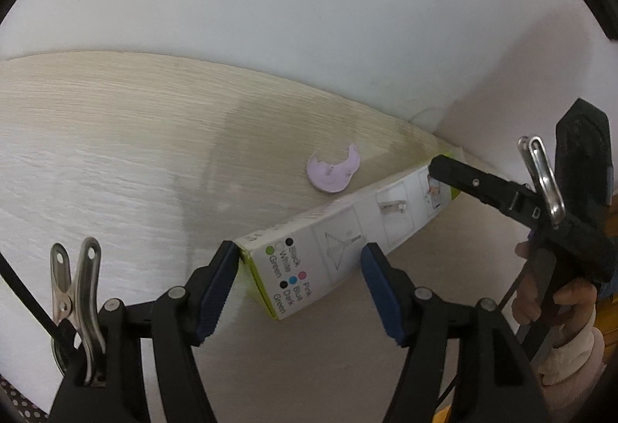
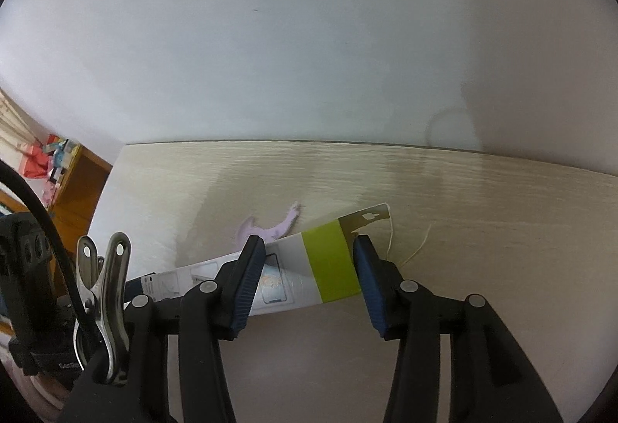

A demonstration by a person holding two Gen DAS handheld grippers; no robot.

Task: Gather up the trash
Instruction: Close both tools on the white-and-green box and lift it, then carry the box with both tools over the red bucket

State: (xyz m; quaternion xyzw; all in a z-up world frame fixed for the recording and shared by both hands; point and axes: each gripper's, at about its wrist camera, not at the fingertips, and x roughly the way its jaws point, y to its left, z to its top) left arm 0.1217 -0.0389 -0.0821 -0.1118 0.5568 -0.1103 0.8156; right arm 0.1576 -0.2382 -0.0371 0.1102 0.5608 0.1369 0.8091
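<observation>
Lying on the pale wood worktop (image 1: pixel 116 137): long white-and-green carton (image 1: pixel 340 230), probably light, hollow, stiff along its length, crushable across the faces; best taken at the ends, squeezing the narrow sides. Left gripper (image 1: pixel 299 270) astride the near end, jaws spread, one pad at the corner, the other clear. Printed there: "Black", "White", "Green", "Pink", "Blue", "Dark Green". Beyond, pink crescent scrap (image 1: pixel 334 172), thin, flimsy. Right gripper (image 2: pixel 307 272) straddling the green-banded far end, jaws spread, not pinching.

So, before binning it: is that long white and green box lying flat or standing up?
Lying flat. The box rests lengthwise on the wooden table, one long printed side facing up, beside the pink scrap.
</observation>
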